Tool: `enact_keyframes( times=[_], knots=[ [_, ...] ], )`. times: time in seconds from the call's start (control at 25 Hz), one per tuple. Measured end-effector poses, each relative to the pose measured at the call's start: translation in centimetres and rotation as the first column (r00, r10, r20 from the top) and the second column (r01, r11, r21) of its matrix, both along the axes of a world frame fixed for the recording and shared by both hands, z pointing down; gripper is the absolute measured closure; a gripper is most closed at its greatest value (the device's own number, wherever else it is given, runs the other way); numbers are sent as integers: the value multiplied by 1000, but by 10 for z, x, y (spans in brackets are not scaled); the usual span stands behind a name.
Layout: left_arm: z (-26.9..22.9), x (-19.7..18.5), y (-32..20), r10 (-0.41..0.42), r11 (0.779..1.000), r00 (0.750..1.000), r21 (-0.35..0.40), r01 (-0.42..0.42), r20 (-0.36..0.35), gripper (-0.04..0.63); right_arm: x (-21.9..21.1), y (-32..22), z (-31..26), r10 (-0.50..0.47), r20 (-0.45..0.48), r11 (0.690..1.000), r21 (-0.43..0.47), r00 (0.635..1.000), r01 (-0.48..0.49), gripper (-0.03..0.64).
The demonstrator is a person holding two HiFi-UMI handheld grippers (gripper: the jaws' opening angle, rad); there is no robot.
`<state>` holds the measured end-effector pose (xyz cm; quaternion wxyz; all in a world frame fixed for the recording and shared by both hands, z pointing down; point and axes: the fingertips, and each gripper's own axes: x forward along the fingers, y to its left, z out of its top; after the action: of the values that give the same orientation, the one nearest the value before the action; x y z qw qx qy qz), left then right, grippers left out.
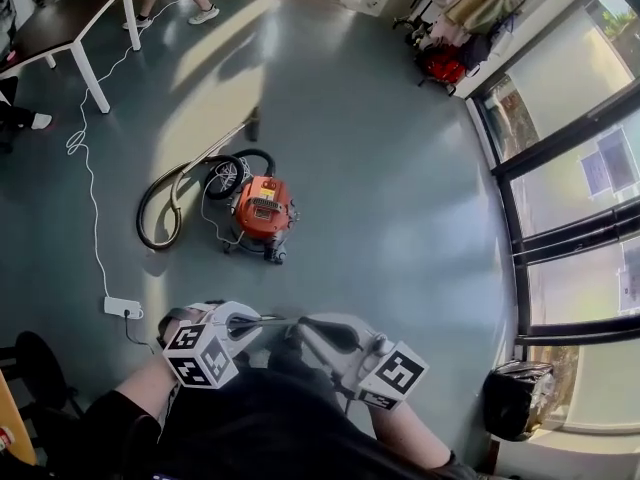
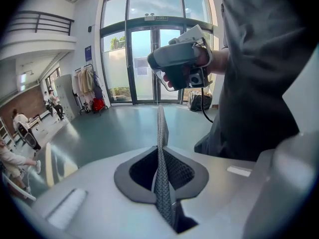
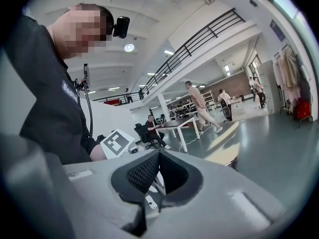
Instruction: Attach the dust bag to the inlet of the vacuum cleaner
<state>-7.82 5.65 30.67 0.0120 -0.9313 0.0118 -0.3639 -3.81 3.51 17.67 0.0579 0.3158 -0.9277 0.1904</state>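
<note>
Head view: left gripper and right gripper both clenched, empty, well apart from vacuum cleaner; seemingly approach step; next move needs the dust bag, not in sight.

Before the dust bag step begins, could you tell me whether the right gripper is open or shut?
Shut. In its own view the right gripper shows its jaws meeting, with nothing held between them.

Orange vacuum cleaner, grey-green floor, white cable, white table
</note>
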Motion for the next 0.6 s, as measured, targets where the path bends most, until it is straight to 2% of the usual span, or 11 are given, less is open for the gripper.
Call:
enact_keyframes(
  times=[0.28,0.6],
  knots=[
    [18,40,-16,-53,999,998,-7,53,32,555,57,-43,19,-43,36,999,-4,998,43,624],
    [48,83,-37,-170,985,983,15,169,73,555,126,-98,57,-99,42,995,-27,994,100,624]
  ],
)
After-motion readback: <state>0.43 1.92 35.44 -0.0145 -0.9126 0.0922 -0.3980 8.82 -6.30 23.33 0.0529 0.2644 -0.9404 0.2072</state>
